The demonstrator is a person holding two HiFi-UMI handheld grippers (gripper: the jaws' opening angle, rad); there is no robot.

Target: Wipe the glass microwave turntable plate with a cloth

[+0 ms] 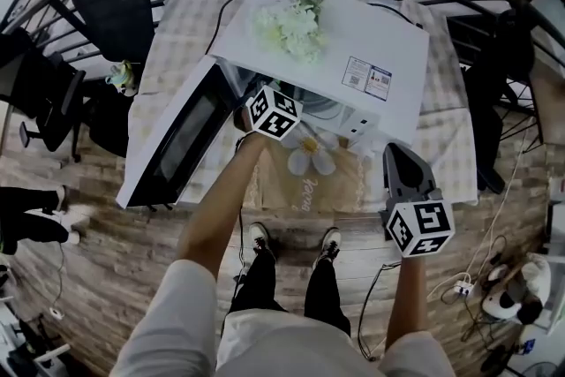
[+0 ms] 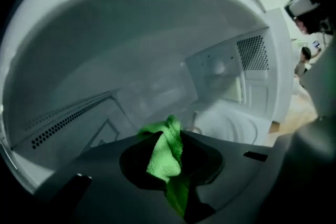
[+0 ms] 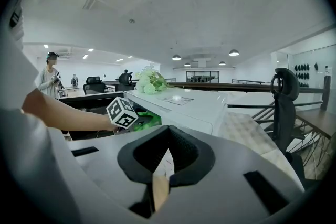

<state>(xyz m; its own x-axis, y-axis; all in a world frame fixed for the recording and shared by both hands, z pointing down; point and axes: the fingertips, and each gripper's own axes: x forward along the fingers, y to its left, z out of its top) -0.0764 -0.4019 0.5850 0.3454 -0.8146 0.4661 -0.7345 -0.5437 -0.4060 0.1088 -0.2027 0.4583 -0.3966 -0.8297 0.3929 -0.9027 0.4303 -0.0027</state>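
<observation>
- Left gripper view: the left gripper [image 2: 170, 136] is reaching inside the white microwave [image 1: 353, 40], and its jaws are pinching shut on a bunched fold of bright green cloth [image 2: 167, 152].
- The glass turntable plate [image 2: 236, 124] is lying on the cavity floor, just beyond the left gripper and to its right. Its faint rings are catching the light. Whether the cloth is touching it cannot be told.
- The right gripper [image 3: 167, 139] is hanging outside, well apart from the microwave. Its jaws are meeting with nothing between them.
- The microwave door [image 1: 172, 141] is standing open to the left of the left gripper, and white flowers [image 1: 290, 26] are lying on top of the microwave.
- Judging by looks, the plate is stiff, smooth and breakable, and probably sitting loose, so hard pressure may be turning or rocking it. Light, flat strokes are looking wisest.
- The cloth is looking soft and light. A thick fold, as gripped here, is seeming the surest place to hold it.
- A printed sticker [image 1: 366, 77] is showing on the microwave top, its print too small to read. Cursive lettering [image 1: 300, 190] on the checked surface [image 1: 177, 40] in front is also too small to read.
</observation>
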